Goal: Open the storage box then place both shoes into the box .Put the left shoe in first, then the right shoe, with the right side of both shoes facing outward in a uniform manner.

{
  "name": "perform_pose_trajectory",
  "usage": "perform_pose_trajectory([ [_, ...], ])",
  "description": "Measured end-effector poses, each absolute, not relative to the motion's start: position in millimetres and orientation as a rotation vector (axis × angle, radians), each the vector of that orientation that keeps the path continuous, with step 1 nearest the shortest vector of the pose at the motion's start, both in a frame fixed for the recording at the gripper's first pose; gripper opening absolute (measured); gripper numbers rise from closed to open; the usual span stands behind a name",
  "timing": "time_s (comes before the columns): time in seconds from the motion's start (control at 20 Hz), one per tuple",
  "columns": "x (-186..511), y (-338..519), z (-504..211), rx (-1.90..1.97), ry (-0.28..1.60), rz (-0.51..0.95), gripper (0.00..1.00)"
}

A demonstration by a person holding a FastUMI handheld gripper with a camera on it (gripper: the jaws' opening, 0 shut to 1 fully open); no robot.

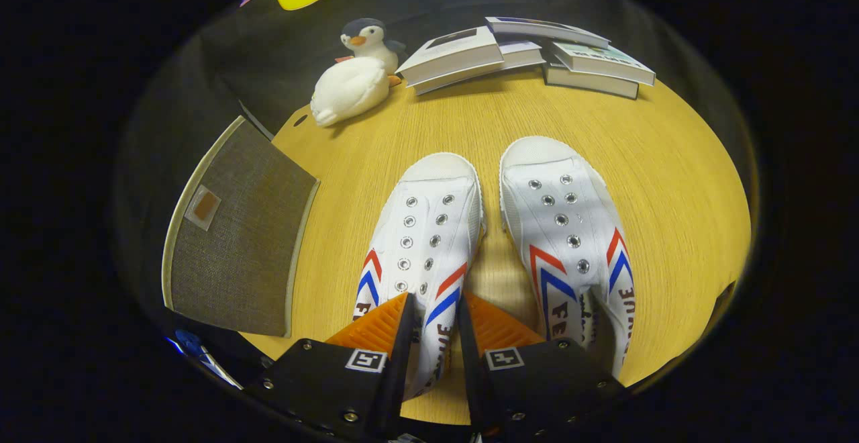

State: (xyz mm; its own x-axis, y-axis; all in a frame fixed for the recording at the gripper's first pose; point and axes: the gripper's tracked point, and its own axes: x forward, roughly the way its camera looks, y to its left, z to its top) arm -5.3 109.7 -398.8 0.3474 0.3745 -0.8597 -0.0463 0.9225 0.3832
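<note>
On the table [671, 181], two shoes [567, 228], gripper [433, 325] pinching the left shoe [423, 241].

We see white shoes [496, 228] with red-blue chevrons, grey woven box lid [235, 241], white-grey penguin plush [356, 74], tan wood-grain worktop [671, 181].

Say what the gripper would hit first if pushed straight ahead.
Nothing new: the gripper already has the left shoe between its fingers. Beyond its toe, probably bare table, then the books.

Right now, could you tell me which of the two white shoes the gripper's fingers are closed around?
The shoe nearer the storage box: the gripper pinches its side wall between both fingers. The other shoe stands free beside it, untouched.
</note>
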Motion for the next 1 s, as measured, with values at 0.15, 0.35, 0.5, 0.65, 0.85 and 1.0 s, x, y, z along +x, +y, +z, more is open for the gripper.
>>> perform_pose_trajectory([
  [0.15, -7, 100, -386, 0.427, 1.207, 0.216, 0.38],
  [0.35, -6, 106, -400, 0.454, 1.194, 0.18, 0.01],
  [0.5, -4, 106, -392, 0.42, 1.179, 0.186, 0.01],
  [0.65, -7, 113, -378, 0.51, 1.18, 0.194, 0.01],
  [0.85, 0, 117, -349, 0.561, 1.15, 0.205, 0.01],
  [1.0, 7, 126, -322, 0.589, 1.13, 0.235, 0.0],
])
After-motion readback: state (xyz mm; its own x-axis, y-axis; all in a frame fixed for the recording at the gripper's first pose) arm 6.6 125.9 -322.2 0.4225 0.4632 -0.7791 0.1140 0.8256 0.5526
